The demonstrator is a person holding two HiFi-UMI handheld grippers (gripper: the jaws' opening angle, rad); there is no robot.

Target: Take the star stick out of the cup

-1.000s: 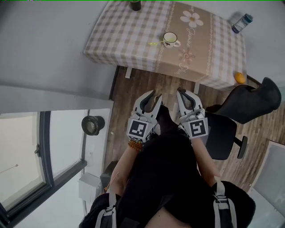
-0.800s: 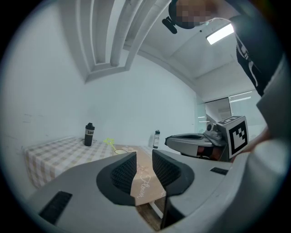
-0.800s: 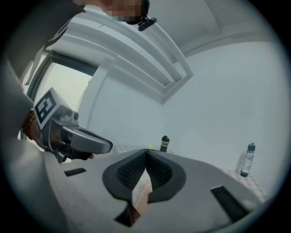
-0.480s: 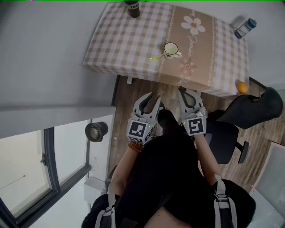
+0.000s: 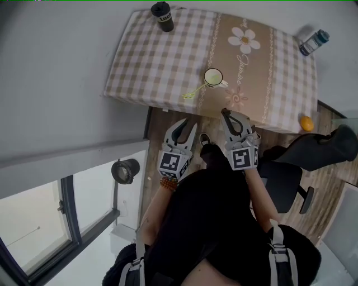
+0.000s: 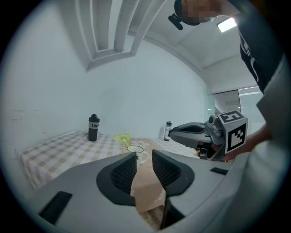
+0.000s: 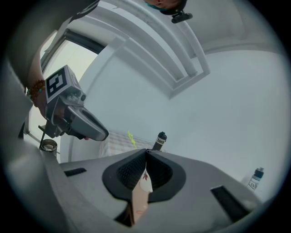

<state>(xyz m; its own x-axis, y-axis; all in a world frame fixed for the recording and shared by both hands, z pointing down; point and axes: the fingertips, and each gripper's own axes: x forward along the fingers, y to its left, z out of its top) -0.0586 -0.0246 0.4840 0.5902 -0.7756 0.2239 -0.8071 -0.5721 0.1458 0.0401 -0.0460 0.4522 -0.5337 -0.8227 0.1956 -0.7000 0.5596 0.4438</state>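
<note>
Cup (image 5: pixel 213 77) with star stick (image 5: pixel 193 92) near table's (image 5: pixel 145 56) 6 o'clock edge, bare cloth around. Left claw (image 5: pixel 187 127) narrow, right claw (image 5: pixel 230 118) closed; both empty.

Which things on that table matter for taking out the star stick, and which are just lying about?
For the job: cup; star stick leaning out of it.
Lying about: black bottle; clear blue-capped bottle; orange. All sit on the checked tablecloth.
</note>
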